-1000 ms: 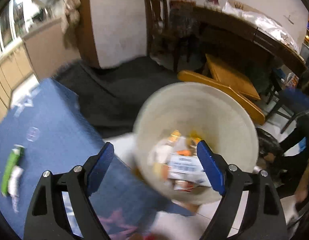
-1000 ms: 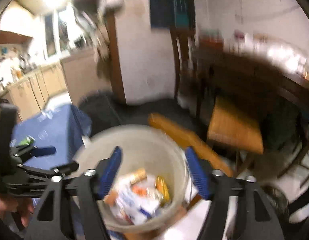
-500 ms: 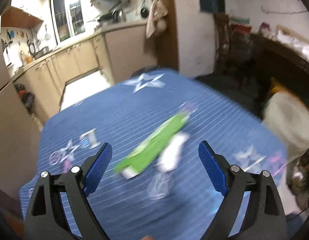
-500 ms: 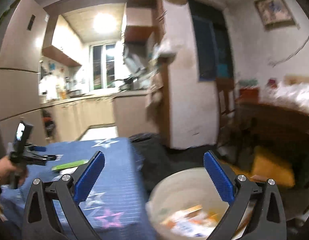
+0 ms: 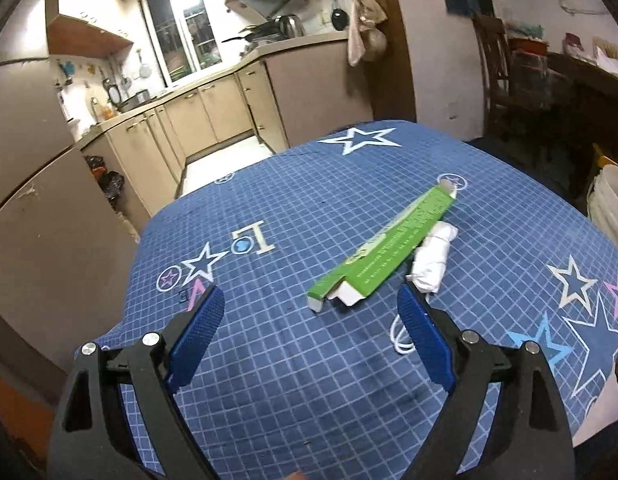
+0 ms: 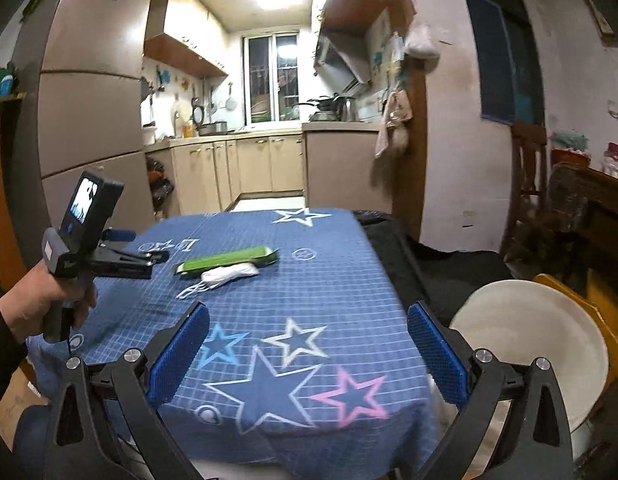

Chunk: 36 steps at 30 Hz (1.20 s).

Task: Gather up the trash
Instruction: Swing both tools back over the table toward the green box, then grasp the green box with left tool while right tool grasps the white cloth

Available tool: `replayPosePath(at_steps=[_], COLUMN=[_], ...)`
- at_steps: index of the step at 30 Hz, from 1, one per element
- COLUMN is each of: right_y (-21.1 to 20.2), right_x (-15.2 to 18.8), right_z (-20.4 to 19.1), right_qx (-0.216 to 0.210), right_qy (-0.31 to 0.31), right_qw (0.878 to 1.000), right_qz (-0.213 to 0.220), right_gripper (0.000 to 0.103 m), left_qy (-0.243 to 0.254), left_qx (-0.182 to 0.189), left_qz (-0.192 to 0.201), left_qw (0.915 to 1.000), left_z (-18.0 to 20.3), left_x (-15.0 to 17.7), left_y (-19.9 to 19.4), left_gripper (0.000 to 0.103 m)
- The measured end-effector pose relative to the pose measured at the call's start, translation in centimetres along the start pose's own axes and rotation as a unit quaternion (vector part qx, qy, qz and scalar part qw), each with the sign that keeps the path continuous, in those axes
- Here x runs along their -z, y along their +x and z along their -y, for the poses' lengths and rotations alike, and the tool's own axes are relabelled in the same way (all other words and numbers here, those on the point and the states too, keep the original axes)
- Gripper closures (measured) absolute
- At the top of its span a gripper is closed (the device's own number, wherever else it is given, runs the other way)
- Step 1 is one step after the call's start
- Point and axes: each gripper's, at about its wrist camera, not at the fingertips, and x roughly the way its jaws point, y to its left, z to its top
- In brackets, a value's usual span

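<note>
green carton (image 5: 387, 247) | long, flattened (end torn open) | touching white wad (image 5: 432, 258)

Left wrist view: close, angled down over table (image 5: 293, 380). Right wrist view: farther back, near-level. Both share table.

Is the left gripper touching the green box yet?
Apart. The left wrist view shows the open left gripper short of the green box, with bare tablecloth between its fingers.

The box (image 5: 385, 249) lies on the table (image 5: 309, 380), ahead of my left gripper (image 5: 309, 320). The mask (image 5: 431, 258) lies touching its right side. The bin (image 6: 529, 344) stands right of the table.
</note>
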Motion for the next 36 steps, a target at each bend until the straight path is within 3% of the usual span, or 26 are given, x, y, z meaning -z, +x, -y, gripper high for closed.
replayPosePath(at_steps=[9, 13, 16, 21, 26, 31, 34, 36], right_y=[1.2, 2.0, 2.4, 3.6, 5.0, 6.3, 7.4, 8.5], right_x=[-1.1, -1.3, -1.6, -1.5, -1.5, -1.6, -2.0, -2.4], right_z=[-1.4, -1.6, -1.5, -1.0, -1.3, -1.1, -1.0, -1.3], right_qx=[-0.007, -0.01, -0.01, -0.01, -0.013, -0.021, -0.042, -0.061], right_qy=[-0.015, -0.02, -0.019, -0.015, -0.021, -0.013, 0.009, 0.025], right_qw=[1.0, 0.999, 0.999, 0.999, 0.998, 0.998, 0.996, 0.994], right_qz=[-0.016, -0.027, -0.033, -0.045, -0.055, -0.066, -0.075, -0.082], right_gripper=[0.004, 0.004, 0.004, 0.004, 0.004, 0.004, 0.005, 0.006], left_qy=[0.003, 0.039, 0.069, 0.106, 0.139, 0.147, 0.145, 0.138], left_qx=[0.018, 0.053, 0.107, 0.155, 0.189, 0.207, 0.229, 0.235], left_qz=[-0.003, -0.02, -0.045, -0.066, -0.08, -0.073, -0.072, -0.072], left_qw=[0.9998, 0.9976, 0.9909, 0.9801, 0.9689, 0.9645, 0.9599, 0.9594], left_z=[-1.1, -1.1, -1.5, -1.3, 0.4, 1.2, 1.8, 1.9], left_x=[0.0, -0.4, -0.4, -0.8, -1.2, -2.5, -3.0, -3.3], left_y=[1.5, 3.4, 5.3, 7.7, 10.0, 11.3, 11.8, 12.2], left_gripper=[0.018, 0.018, 0.019, 0.04, 0.041, 0.042, 0.055, 0.07])
